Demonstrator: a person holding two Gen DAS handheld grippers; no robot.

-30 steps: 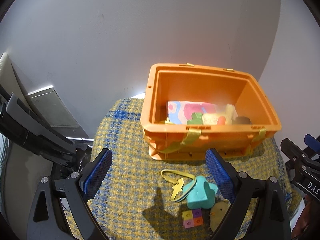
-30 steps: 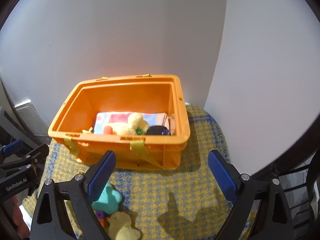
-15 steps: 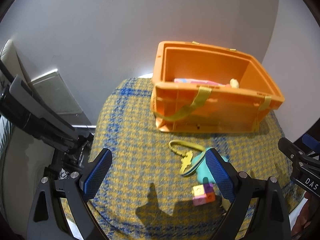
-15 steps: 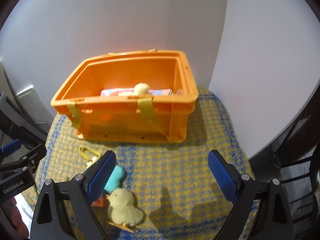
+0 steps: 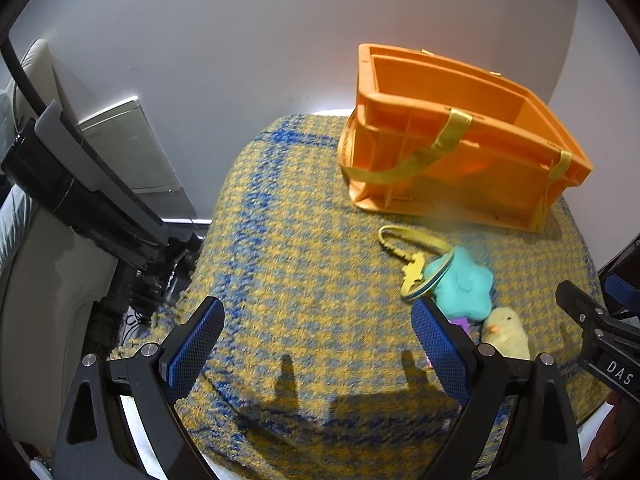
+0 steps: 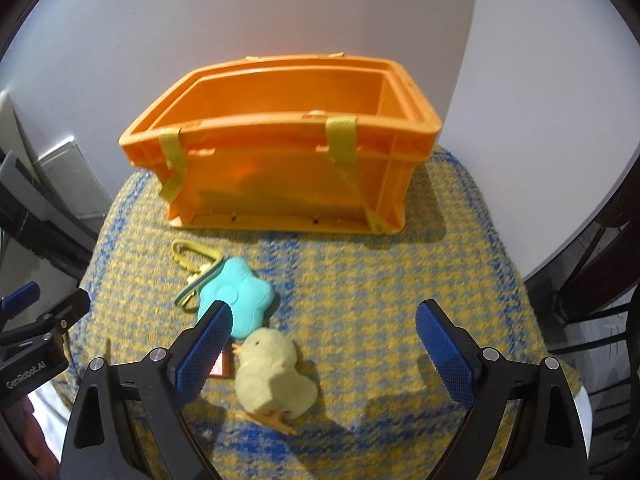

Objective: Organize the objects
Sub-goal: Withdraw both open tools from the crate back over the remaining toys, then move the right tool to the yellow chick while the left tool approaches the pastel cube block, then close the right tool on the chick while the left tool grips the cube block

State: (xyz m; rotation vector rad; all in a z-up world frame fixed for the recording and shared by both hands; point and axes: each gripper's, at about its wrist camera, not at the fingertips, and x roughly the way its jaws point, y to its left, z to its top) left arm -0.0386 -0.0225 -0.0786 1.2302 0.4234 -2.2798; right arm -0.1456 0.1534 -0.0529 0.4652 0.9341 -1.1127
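Observation:
An orange crate (image 5: 460,152) (image 6: 288,160) with yellow straps stands at the back of the table, its inside hidden by the front wall. In front of it lie a yellow toy key on a loop (image 5: 412,268) (image 6: 192,256), a teal star-shaped plush (image 5: 464,288) (image 6: 236,300) and a yellow plush chick (image 5: 506,338) (image 6: 272,376). A small coloured block (image 6: 222,366) is mostly hidden behind a finger. My left gripper (image 5: 316,320) hangs open over bare cloth, left of the toys. My right gripper (image 6: 324,316) is open, with the chick just inside its left finger.
A yellow-and-blue checked cloth (image 5: 300,240) covers the round table, which ends close to the white walls. A black-and-grey frame (image 5: 80,184) stands off the left edge. Dark chair legs (image 6: 592,280) rise at the right. Each gripper shows at the other view's edge.
Both grippers have sunk toward the table and drawn back from the crate. The crate's contents have dropped out of sight behind its front wall, and the chick has come into both views.

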